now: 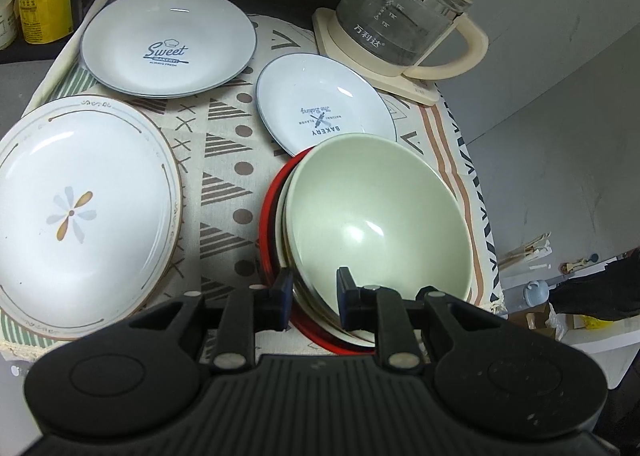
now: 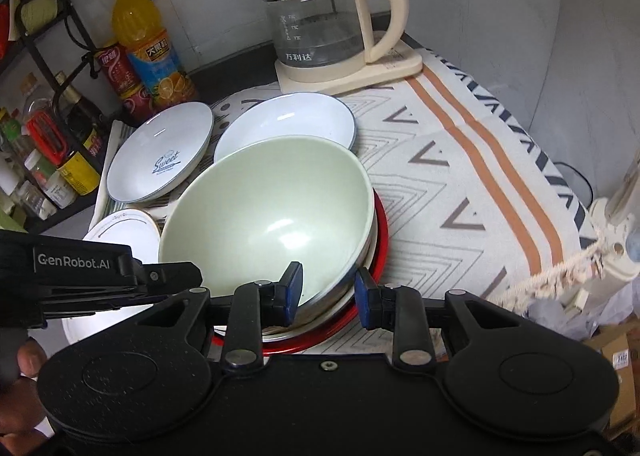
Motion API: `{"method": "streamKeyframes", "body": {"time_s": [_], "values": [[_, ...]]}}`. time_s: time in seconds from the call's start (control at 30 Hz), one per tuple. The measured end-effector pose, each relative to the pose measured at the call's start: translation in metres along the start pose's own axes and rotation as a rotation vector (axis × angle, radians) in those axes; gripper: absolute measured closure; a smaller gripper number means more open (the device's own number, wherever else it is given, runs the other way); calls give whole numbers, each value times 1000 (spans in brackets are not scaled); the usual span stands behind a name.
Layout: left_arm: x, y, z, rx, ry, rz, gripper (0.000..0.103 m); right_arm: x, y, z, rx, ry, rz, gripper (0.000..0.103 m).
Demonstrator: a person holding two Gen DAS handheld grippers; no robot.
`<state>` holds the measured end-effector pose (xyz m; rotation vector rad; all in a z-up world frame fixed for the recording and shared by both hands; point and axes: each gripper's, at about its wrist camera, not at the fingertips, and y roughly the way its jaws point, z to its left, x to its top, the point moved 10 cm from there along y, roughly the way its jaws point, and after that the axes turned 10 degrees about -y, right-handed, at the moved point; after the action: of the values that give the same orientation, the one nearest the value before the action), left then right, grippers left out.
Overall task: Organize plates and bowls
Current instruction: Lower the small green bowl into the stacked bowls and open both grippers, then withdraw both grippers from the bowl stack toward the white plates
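Left gripper: jaws narrowly parted, straddling the near rims of the bowl stack, one pad outside and one inside the green bowl. Right gripper: jaws likewise astride the rim of the same bowl; whether either pair actually clamps cannot be told. The green bowl tops nested bowls, lowest a red one, on the cloth-covered counter. Beyond lie the flower plate, "Sweet" plate, "Bakery" plate and glass kettle.
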<state>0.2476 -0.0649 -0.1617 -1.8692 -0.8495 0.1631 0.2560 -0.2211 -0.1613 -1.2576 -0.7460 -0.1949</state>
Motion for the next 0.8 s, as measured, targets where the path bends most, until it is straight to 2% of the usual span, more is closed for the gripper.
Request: {"method": "streamKeyframes", "body": {"time_s": [0.47,0.6,0.8], "values": [[12,-13,12,10,-13,-24,77,3,-8,-11,-7,15,3,77],[10,-12,22,6,-29,-19,68,-3,-9,-7,-1,11,1,77],[10,-22,27,16,-19,-32,65,-3,-14,-2,-18,15,1,76]]}}
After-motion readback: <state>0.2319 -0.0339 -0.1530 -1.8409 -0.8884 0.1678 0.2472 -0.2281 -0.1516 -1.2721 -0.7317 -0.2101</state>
